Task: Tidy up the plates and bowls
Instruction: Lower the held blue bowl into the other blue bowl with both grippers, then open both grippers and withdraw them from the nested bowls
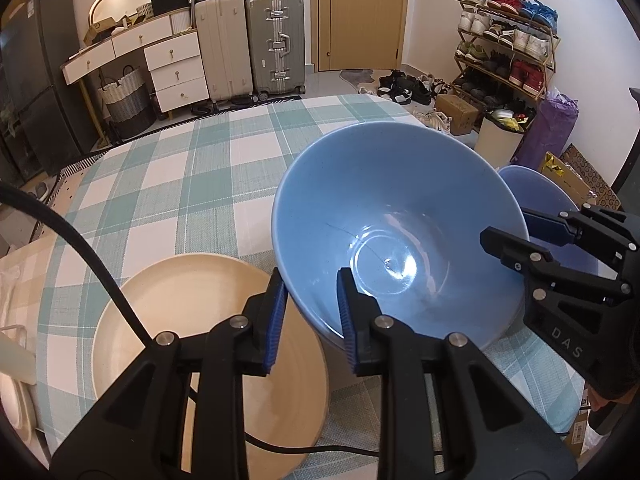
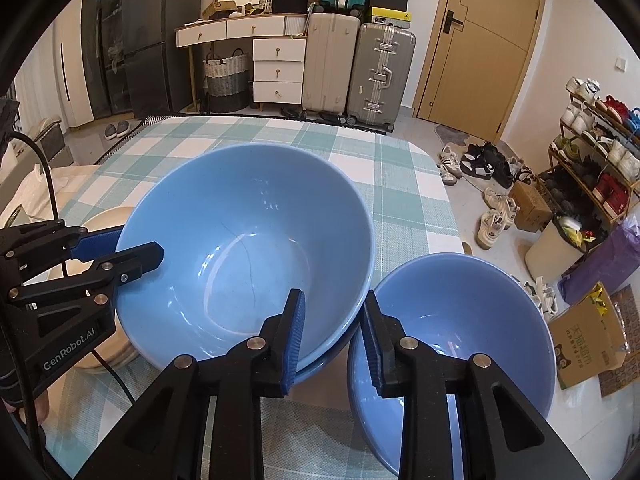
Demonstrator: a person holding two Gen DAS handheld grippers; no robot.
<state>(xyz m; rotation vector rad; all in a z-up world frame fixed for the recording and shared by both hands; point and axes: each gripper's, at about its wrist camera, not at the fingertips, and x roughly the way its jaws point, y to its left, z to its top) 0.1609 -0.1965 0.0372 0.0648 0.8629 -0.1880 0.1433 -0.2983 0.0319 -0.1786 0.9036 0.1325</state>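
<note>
Jaws of the left gripper point(image 1: 310, 320) straddle the near rim of the big bowl point(image 1: 400, 208), one blue ribbed pad outside and one inside. They are slightly apart, with a gap showing beside the wall, so they are not clamped. The right gripper point(image 2: 332, 340) straddles the rim on the other side in the same way, its jaws loosely parted with bare cloth visible between wall and outer pad.

A black cable point(image 1: 100, 272) crosses a round beige plate point(image 1: 180, 312) that lies just beside the big bowl on the left. A small bowl point(image 2: 460, 312) touches it on the right. Both bowls are glossy light blue, and the big one has a thin dark line down its inside.

All rest on a desk point(image 1: 180, 168) covered with woven teal-and-white check cloth.

Beyond it stand white drawers point(image 1: 172, 68), a woven basket point(image 1: 124, 96), hard suitcases point(image 1: 274, 40), a wooden door point(image 1: 360, 16) and a crowded shoe rack point(image 1: 508, 40), with loose shoes on the tiled floor.
</note>
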